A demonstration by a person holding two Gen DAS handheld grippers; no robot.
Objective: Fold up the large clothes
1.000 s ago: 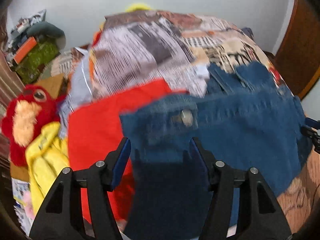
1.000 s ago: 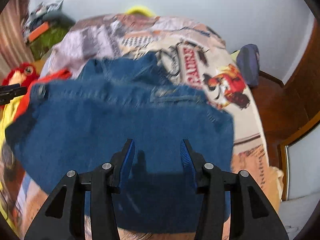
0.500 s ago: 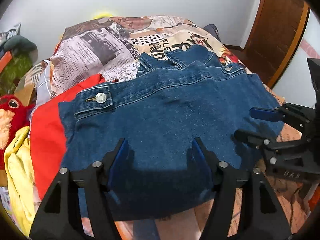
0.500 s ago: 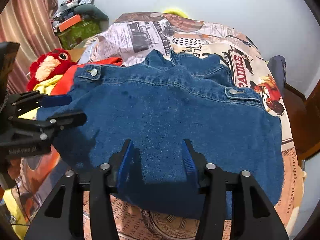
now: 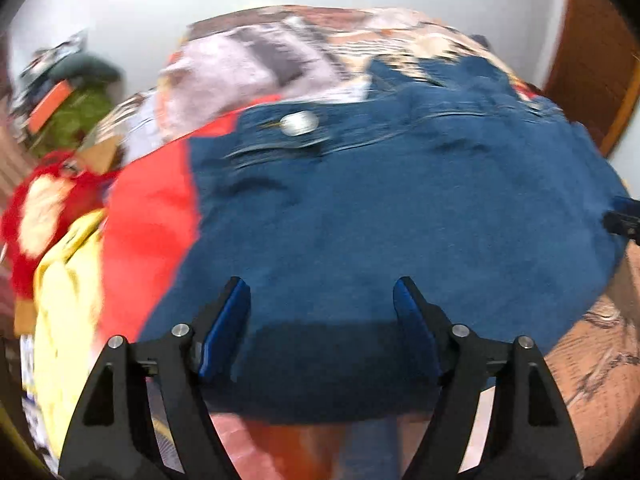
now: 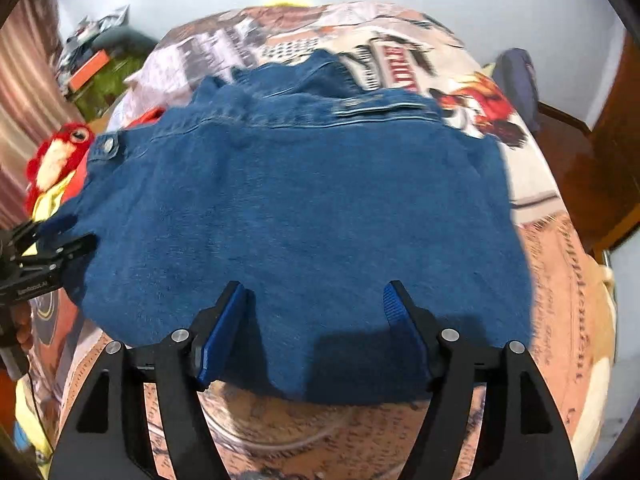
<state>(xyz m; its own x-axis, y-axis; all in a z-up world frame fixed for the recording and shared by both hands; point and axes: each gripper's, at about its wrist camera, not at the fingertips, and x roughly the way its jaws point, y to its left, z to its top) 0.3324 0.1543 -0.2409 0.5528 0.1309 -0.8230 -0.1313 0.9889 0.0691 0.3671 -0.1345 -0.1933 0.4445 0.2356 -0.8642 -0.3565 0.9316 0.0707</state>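
both pairs of jaws have just been opening, and the denim jacket (image 6: 304,216) now lies flat on the bed (image 6: 560,288).
left gripper (image 5: 322,312) hovers over the jacket's near hem with its fingers apart, pressing nothing; right gripper (image 6: 314,312) does likewise, fingers spread above the hem. the jacket spreads across the bed's middle, collar toward the far edge, its left side overlapping a red garment (image 5: 148,224) at the bed's left edge. a red plush toy (image 6: 60,156) and a yellow cloth (image 5: 68,304) sit beyond that edge.
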